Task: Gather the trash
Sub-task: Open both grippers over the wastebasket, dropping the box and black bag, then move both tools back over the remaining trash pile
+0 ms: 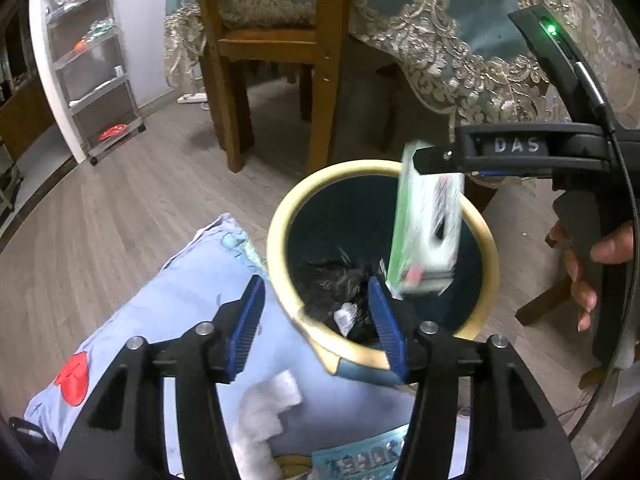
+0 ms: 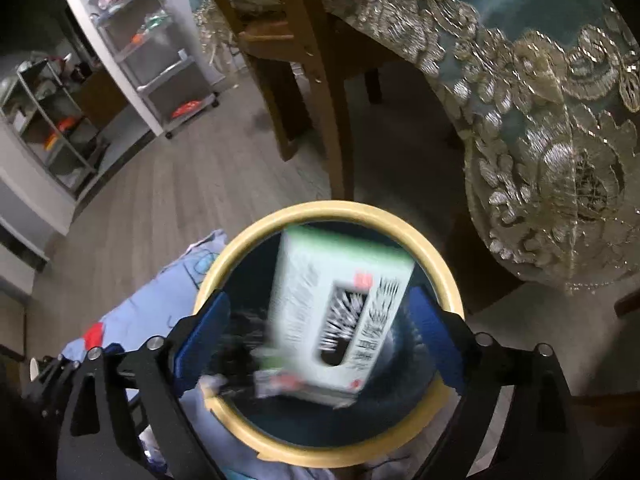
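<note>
A round bin with a yellow rim (image 1: 280, 216) (image 2: 248, 236) stands on the floor and holds dark trash and a white crumpled scrap (image 1: 346, 316). A green-and-white carton (image 1: 428, 232) (image 2: 340, 312), blurred, hangs upright over the bin's mouth. My right gripper (image 2: 320, 340) is open, with its blue pads (image 2: 204, 340) on both sides of the carton and apart from it. One black finger of it (image 1: 440, 158) sits at the carton's top in the left wrist view. My left gripper (image 1: 316, 292) is open and holds nothing, straddling the bin's near rim.
A light blue cushion with a red heart (image 1: 160, 312) lies left of the bin, with white tissue (image 1: 272, 404) and a printed packet (image 1: 360, 456) on it. Behind stand a wooden chair (image 1: 276, 40), a lace-edged tablecloth (image 1: 460, 52) and a shelf cart (image 1: 96, 72). A hand (image 1: 580, 276) grips the right handle.
</note>
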`<act>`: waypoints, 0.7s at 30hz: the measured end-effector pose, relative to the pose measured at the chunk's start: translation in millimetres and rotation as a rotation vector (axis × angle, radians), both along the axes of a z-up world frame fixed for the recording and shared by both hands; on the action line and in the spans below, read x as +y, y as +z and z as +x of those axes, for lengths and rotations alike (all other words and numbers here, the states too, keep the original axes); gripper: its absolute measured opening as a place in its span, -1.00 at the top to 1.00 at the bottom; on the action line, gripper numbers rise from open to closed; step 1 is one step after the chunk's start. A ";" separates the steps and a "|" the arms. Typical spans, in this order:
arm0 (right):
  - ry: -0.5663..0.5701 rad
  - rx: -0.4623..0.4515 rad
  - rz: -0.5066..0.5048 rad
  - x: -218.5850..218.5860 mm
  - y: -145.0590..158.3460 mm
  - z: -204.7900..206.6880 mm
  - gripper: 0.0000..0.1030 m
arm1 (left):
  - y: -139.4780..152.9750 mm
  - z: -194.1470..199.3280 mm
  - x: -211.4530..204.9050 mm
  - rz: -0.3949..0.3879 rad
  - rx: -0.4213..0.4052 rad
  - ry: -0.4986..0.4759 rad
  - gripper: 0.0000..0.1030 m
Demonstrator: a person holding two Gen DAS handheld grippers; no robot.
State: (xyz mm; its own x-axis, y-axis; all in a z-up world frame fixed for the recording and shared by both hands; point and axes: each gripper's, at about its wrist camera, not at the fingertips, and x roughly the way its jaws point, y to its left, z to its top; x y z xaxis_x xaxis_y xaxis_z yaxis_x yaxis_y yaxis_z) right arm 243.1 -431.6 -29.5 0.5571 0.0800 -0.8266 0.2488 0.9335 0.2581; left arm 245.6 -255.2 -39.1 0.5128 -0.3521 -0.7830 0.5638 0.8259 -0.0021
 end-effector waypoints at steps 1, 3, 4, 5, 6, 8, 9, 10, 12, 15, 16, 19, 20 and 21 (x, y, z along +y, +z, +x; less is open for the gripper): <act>0.005 -0.004 0.004 0.9 1.4 -0.1 -0.83 | 1.9 -0.7 4.4 0.001 -0.003 0.010 -0.18; 0.018 -0.007 -0.001 3.6 3.9 0.5 -0.84 | 5.8 -4.4 11.4 0.004 -0.011 0.023 -0.28; 0.027 -0.011 -0.010 5.7 6.2 -0.7 -0.84 | 9.5 -7.8 17.2 0.001 -0.018 0.033 -0.30; 0.034 -0.014 -0.014 7.1 7.8 -1.7 -0.84 | 13.1 -11.2 22.6 -0.003 -0.021 0.043 -0.32; 0.045 -0.019 -0.022 9.6 11.1 -4.9 -0.84 | 16.2 -14.1 27.6 -0.007 -0.022 0.052 -0.34; 0.061 -0.030 -0.018 14.3 18.1 -10.8 -0.84 | 23.8 -22.0 39.4 -0.016 -0.026 0.074 -0.37; 0.068 -0.035 -0.010 15.5 20.7 -13.1 -0.85 | 28.2 -27.2 46.0 -0.023 -0.029 0.085 -0.40; 0.076 -0.042 -0.003 19.2 24.7 -16.0 -0.85 | 33.3 -33.3 53.4 -0.025 -0.035 0.099 -0.41; 0.100 -0.060 -0.010 28.8 36.0 -24.2 -0.85 | 41.8 -44.0 66.7 -0.029 -0.043 0.119 -0.45; 0.141 -0.100 -0.057 47.7 55.4 -39.4 -0.87 | 56.6 -64.0 90.7 -0.025 -0.060 0.155 -0.47; 0.155 -0.113 -0.067 54.1 60.9 -44.9 -0.87 | 62.1 -73.3 101.5 -0.027 -0.065 0.171 -0.48; 0.188 -0.141 -0.074 72.1 71.6 -65.2 -0.87 | 74.4 -96.8 127.4 -0.028 -0.080 0.213 -0.51; 0.195 -0.146 -0.073 77.1 74.0 -70.8 -0.87 | 78.6 -106.4 137.6 -0.030 -0.087 0.228 -0.53; 0.203 -0.151 -0.074 83.8 76.3 -79.5 -0.87 | 81.1 -112.7 145.2 -0.029 -0.091 0.238 -0.55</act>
State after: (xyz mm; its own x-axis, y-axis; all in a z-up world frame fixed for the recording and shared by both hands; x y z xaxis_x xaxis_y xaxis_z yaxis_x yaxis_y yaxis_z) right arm 163.7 -347.8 46.8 0.6534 0.1446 -0.7431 0.0188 0.9782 0.2069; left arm 132.9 -110.0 42.1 0.6522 -0.2348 -0.7208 0.3524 0.9358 0.0139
